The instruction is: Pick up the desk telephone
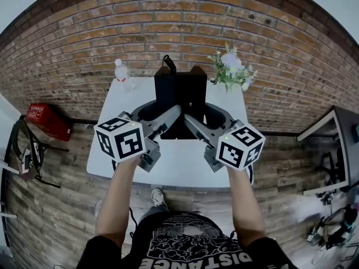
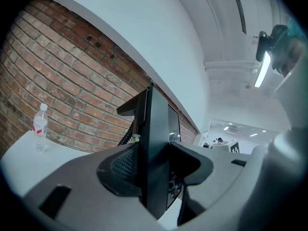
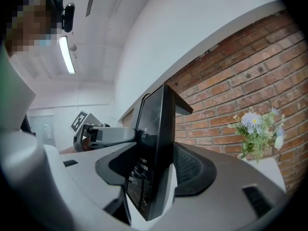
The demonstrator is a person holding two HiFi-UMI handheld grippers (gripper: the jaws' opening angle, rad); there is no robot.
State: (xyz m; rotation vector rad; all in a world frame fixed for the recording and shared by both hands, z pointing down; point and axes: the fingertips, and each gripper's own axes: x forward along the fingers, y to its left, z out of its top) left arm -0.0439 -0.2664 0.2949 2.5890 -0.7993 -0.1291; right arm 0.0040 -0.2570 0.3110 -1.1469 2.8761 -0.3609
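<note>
lifting is the step in hand: the left gripper (image 1: 162,112) and the right gripper (image 1: 206,114) each clamp one side of the black plastic desk telephone (image 1: 180,91), which seems held just above the white rectangular surface (image 1: 168,170). the next move, i judge, calls for an even raise with both grippers together.

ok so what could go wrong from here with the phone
1. The left gripper and right gripper each clamp only a thin side edge of the desk telephone; if the hands tilt or drift apart, it may slip and drop onto the table.
2. The coiled cord behind it could pull taut or snag.
3. A sideways swing could knock the water bottle or flowers.
</note>
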